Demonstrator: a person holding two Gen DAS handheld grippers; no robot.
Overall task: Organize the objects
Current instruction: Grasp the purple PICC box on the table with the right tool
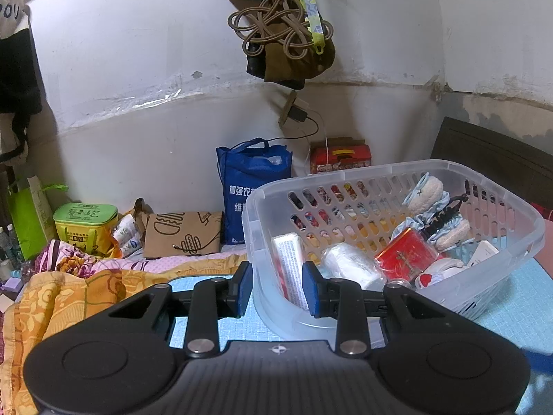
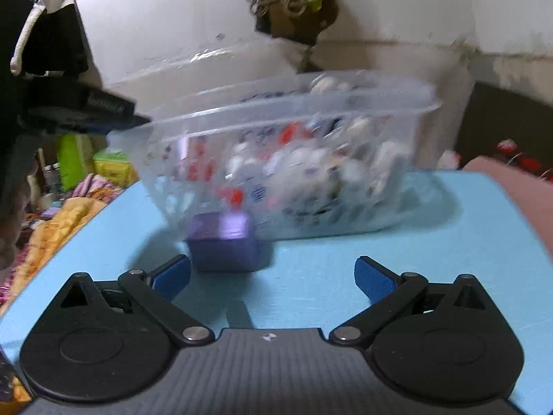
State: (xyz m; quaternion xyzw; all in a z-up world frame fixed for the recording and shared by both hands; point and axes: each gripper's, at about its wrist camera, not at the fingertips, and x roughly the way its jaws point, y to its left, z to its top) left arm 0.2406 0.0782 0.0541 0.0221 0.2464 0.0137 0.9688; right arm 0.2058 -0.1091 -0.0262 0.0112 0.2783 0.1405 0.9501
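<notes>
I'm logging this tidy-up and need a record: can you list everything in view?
basket: one, clear plastic, on the blue mat, partly filled
red box: one, inside basket
white packet: one, inside basket
purple box: one, on mat in front of basket
blue mat: one, under basket
blue bag: one, by wall
green tin: one, far left
left gripper: blue pads gripping basket rim
right gripper: open, empty, behind purple box

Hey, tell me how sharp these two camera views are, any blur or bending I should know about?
Left wrist view: sharp; the clear basket and its contents read cleanly, though the fisheye bows the wall lines. Right wrist view: motion blur smears the basket and softens the purple box, while the right gripper itself stays crisp.
</notes>
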